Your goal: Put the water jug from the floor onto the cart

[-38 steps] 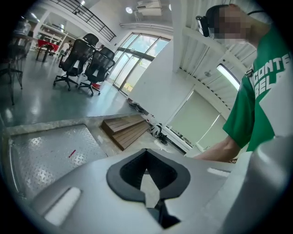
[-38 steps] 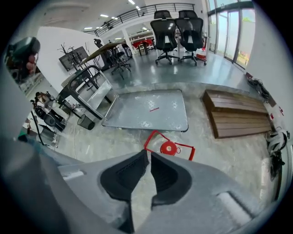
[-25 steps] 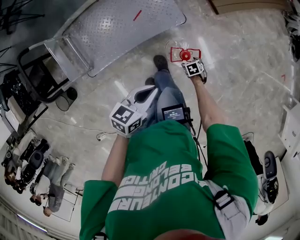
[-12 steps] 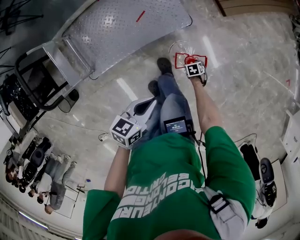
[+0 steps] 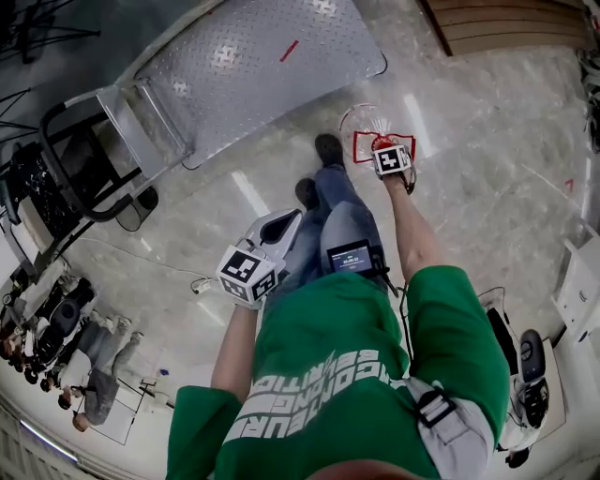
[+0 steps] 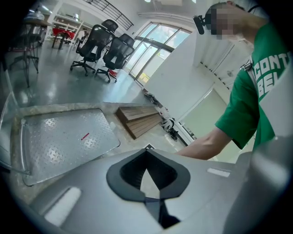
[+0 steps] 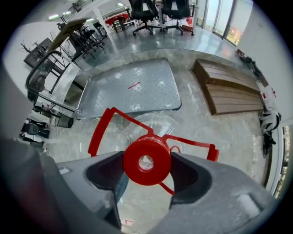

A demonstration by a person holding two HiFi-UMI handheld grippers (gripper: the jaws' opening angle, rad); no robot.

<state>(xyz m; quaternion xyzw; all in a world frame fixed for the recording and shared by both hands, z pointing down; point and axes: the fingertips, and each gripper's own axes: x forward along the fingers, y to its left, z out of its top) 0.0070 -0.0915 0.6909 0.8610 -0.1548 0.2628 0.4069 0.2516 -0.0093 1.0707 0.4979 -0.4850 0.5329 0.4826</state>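
The water jug point(image 5: 360, 120) is clear plastic with a red cap point(image 7: 147, 160) and a red carrying frame point(image 7: 108, 122). It stands on the stone floor just in front of my shoes. My right gripper point(image 5: 383, 148) points straight down over it. Its jaws are closing with the cap between them point(image 7: 146, 165), and I see no firm press on it. My left gripper point(image 5: 280, 226) hangs by my left knee, shut and empty point(image 6: 147, 156). The cart point(image 5: 253, 66) is a low metal platform beyond the jug, with its push handle point(image 5: 70, 141) at the left.
Wooden steps point(image 5: 506, 23) lie beyond the jug to the right. Several people sit low at the left point(image 5: 56, 328). Gear lies on the floor at the right point(image 5: 530, 366). Office chairs point(image 6: 98, 43) stand far behind the cart. My shoes point(image 5: 328, 150) are next to the jug.
My right gripper has come down over the jug's red cap. The left gripper has drifted lower and nearer to my body. The jug and cart have not moved.
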